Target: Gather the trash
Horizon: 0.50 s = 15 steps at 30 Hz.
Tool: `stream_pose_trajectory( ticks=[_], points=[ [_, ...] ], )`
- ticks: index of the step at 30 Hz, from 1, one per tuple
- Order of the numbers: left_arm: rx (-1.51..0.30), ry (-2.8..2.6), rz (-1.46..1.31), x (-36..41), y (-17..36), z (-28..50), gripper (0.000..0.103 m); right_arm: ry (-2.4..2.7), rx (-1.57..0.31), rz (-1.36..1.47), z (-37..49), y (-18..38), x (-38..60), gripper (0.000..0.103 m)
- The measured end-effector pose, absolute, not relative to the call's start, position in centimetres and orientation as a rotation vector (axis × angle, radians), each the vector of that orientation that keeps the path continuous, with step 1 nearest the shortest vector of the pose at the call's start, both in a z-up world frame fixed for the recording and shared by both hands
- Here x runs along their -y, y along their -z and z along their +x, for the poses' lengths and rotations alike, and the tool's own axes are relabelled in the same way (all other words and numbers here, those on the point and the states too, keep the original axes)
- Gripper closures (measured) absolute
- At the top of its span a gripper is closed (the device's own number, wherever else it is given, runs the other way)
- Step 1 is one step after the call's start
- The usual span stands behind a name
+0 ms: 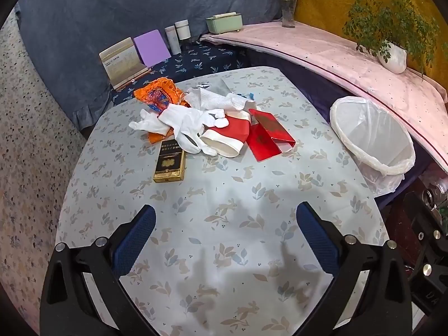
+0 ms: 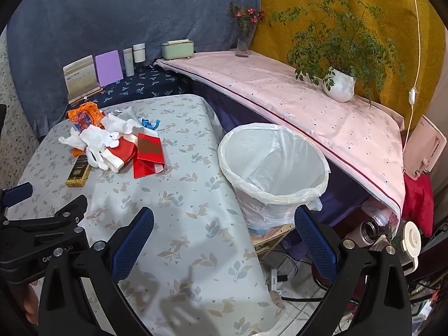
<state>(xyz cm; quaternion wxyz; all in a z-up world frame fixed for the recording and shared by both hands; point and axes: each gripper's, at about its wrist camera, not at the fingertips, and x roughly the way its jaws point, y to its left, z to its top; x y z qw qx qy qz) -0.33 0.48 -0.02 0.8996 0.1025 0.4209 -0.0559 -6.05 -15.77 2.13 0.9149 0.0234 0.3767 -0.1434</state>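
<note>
Hovering above the worktop [image 1: 224, 224], the left tool [image 1: 225, 235] is spread wide and holds nothing; the right tool [image 2: 224, 238] is likewise wide apart and bare. Trash sits piled at the far side: white gloves [image 1: 179, 123], an orange wrapper [image 1: 158, 93], a red envelope [image 1: 268, 134] and a cigarette pack [image 1: 169, 163]. A lined bin [image 2: 274, 168] stands just beside the worktop's edge.

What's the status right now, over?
Left tool open, right tool open, both empty. Trash pile untouched on table. Lined bin empty. Nothing blocking.
</note>
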Motion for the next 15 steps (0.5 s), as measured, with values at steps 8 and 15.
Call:
stream_pose_trajectory(
  ticks=[8,15],
  points=[
    [-0.872,0.117,0.212,-0.59,-0.04,-0.3,0.007,0.304,-0.776,0.034,-5.91,-2.1,15.56,0.007],
    [-0.874,0.114,0.211,-0.71,-0.08,-0.23,0.007,0.308,-0.776,0.029,-5.84,-2.11,15.55,0.007]
  ],
)
